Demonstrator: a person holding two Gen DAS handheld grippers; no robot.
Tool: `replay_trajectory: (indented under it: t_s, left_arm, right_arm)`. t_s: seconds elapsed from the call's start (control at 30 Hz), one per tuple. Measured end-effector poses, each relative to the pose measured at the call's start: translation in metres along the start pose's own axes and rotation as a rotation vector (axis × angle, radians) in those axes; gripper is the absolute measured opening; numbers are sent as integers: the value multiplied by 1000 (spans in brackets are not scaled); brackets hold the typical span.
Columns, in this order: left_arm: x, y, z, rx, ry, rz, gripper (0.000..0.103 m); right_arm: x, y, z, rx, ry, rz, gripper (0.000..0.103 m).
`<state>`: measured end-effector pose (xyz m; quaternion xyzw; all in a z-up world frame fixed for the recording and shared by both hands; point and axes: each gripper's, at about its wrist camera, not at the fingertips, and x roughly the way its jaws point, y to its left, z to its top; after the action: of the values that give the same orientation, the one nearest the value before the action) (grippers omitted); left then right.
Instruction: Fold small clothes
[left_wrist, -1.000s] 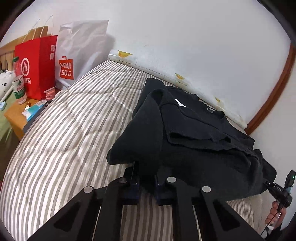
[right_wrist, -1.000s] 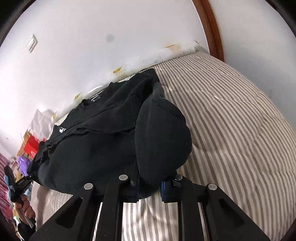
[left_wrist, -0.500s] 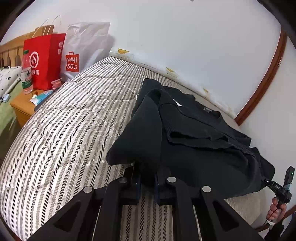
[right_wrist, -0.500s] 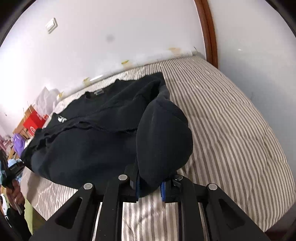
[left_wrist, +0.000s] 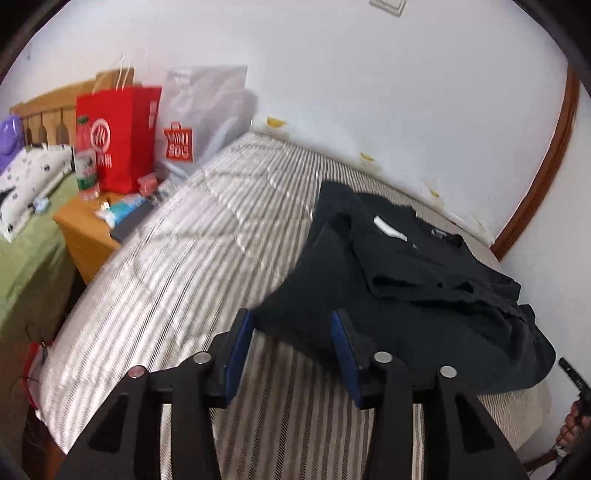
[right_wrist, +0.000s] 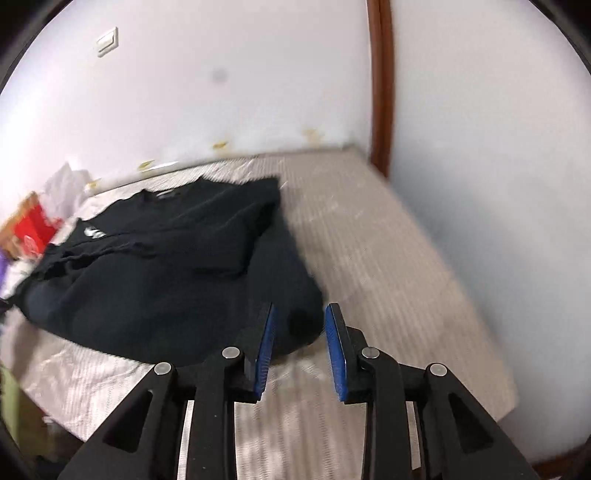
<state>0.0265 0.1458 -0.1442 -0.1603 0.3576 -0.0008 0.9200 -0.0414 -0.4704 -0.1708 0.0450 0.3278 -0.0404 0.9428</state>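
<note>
A black top (left_wrist: 406, 280) lies partly folded on the striped mattress (left_wrist: 207, 258), its near hem toward me. It also shows in the right wrist view (right_wrist: 177, 266). My left gripper (left_wrist: 291, 332) is open, its blue pads on either side of the garment's near left corner, with nothing held. My right gripper (right_wrist: 299, 325) is open too, just in front of the garment's near right corner, which rests on the mattress (right_wrist: 369, 258).
A red paper bag (left_wrist: 118, 136) and a grey shopping bag (left_wrist: 199, 122) stand at the bed's head. A wooden bedside table (left_wrist: 92, 232) with small items and a green bottle (left_wrist: 85, 155) is at left. White walls bound the bed behind and right.
Both grippers were shut on the garment's near corners and have opened, letting the cloth drop onto the mattress. Both have pulled back a little.
</note>
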Motion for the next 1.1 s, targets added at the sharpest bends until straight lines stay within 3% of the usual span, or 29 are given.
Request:
replay_trajectory:
  t_s: [0.03, 0.17, 0.3, 0.5, 0.6, 0.73, 0.87, 1.1]
  left_arm:
    - [-2, -4, 3, 16, -8, -9, 52]
    - [-4, -26, 11, 62, -25, -64, 53]
    - [8, -54, 10, 111, 16, -128, 53]
    - [35, -88, -1, 200, 81, -156, 53]
    - [55, -96, -9, 210, 126, -152, 53]
    - [65, -108, -9, 258, 101, -102, 59]
    - [77, -116, 3, 263, 104, -74, 59]
    - [95, -122, 34, 233, 112, -92, 58]
  right_arm:
    - [-3, 0, 3, -2, -12, 5, 28]
    - [2, 15, 12, -14, -7, 67, 28]
    - [20, 49, 16, -48, 20, 140, 27]
    - [61, 88, 9, -68, 112, 220, 27]
    - [77, 93, 6, -56, 133, 208, 27]
    - [89, 91, 14, -6, 142, 225, 27]
    - [101, 95, 26, 2, 149, 218, 27]
    - [114, 98, 59, 2, 127, 221, 27]
